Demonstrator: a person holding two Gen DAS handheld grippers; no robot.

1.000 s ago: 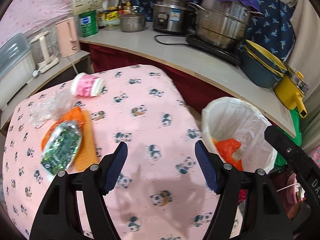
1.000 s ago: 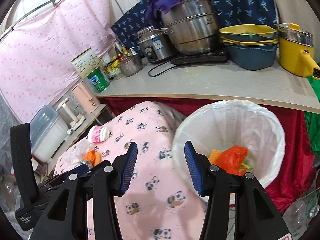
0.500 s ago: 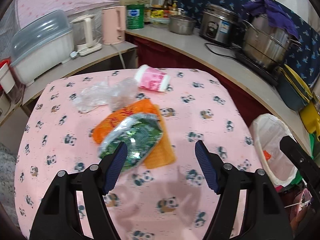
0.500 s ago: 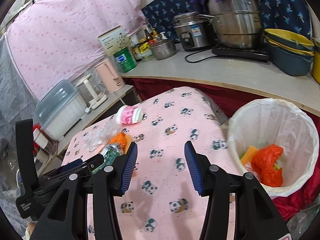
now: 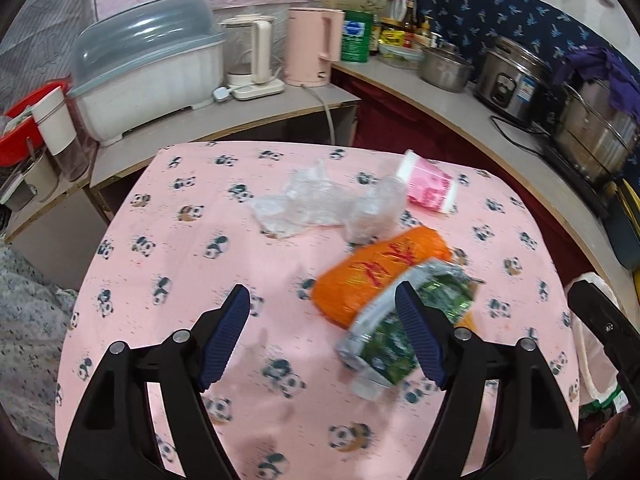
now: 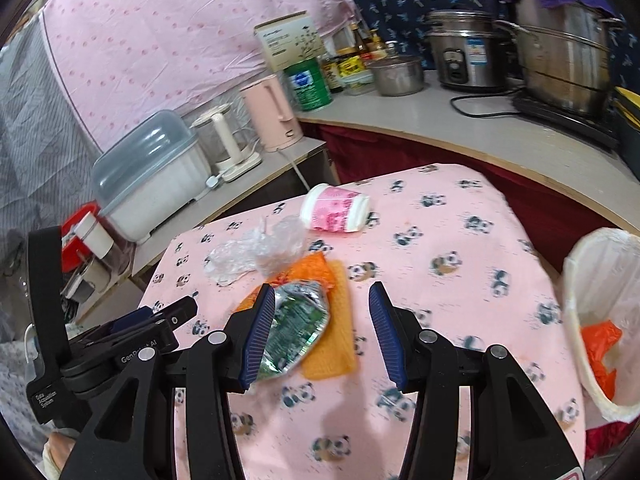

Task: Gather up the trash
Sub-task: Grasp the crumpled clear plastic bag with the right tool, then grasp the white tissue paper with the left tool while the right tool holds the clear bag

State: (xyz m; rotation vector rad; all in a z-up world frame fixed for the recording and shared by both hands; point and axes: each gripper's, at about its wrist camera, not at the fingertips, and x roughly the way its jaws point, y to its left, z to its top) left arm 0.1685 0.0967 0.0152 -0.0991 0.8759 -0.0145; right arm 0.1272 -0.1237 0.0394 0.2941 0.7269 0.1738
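Trash lies bunched near the middle of the table (image 5: 168, 240), which wears a pink panda cloth, and I have both tools hanging above it with nothing in either one; my left gripper (image 5: 322, 332) has its jaws opening, only bare cloth showing between the pads, while my right gripper (image 6: 322, 330) stands released at a middling spread, also gripping nothing. The green foil packet (image 6: 296, 324) lies on top of the orange wrapper (image 5: 376, 272), so I judge it is the piece to take first, since lifting it frees what is underneath; in the left view it sits under the right-hand pad, in the right view just inside the left-hand pad, so neither tool is centred on it. Beyond the wrapper the clear plastic bag (image 5: 320, 204) lies crumpled and loose, touching the orange wrapper's far end as far as I can tell, and the pink paper cup (image 6: 336, 214) lies on its side just beyond it, toward the far edge, where it could roll if nudged. The bin (image 6: 592, 320), lined with a white bag, stands off the table's right side, already holding orange scraps, which is why I keep the right tool on that side: it has the short carry. I read the widening of the left claw as preparation for a broad, floppy item, and thin foil may slip unless I pinch it across a fold
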